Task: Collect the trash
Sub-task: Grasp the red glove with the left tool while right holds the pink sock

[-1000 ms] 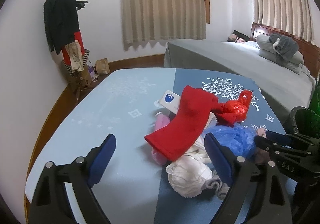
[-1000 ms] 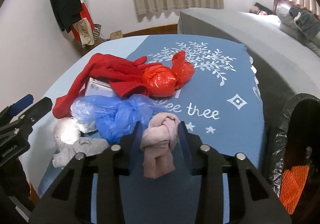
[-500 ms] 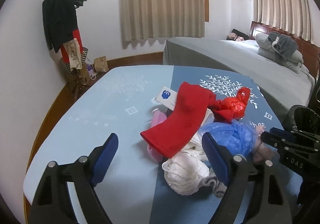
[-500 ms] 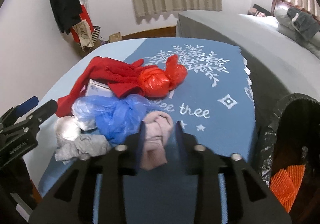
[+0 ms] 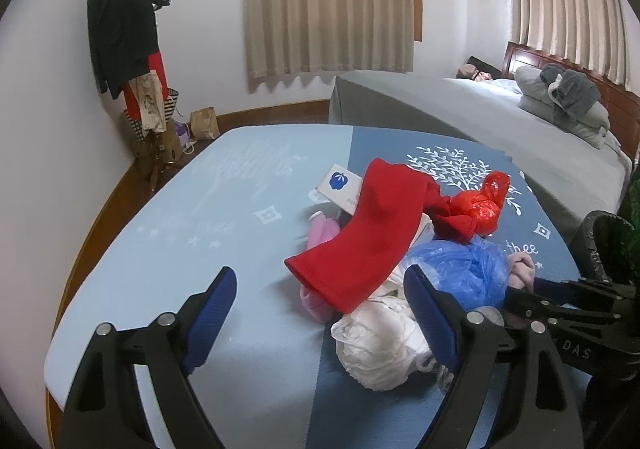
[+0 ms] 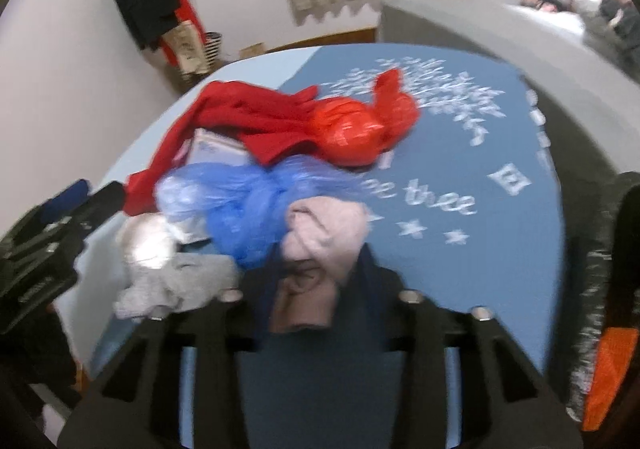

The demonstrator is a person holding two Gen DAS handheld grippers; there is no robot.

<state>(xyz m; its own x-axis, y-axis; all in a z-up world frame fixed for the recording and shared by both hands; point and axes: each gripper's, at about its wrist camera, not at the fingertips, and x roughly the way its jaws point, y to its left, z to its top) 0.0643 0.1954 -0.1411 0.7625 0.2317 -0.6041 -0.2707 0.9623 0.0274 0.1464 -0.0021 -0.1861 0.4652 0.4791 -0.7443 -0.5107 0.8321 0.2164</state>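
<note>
Several knotted bags (image 5: 460,273) wait beside the bin (image 6: 608,289); right hand-held gripper (image 6: 320,273) pinches a beige bundle (image 6: 324,233), left hand-held gripper (image 5: 320,309) spread.

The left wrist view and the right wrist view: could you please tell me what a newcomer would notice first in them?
A heap of bright trash sits mid-table on the blue tablecloth: a long red cloth draped over it, a knotted red plastic bag behind, and a blue plastic bag at the near right. The right gripper is clamped on a knotted beige cloth beside the blue bag, while the left gripper is wide open over the heap's near edge.
</note>
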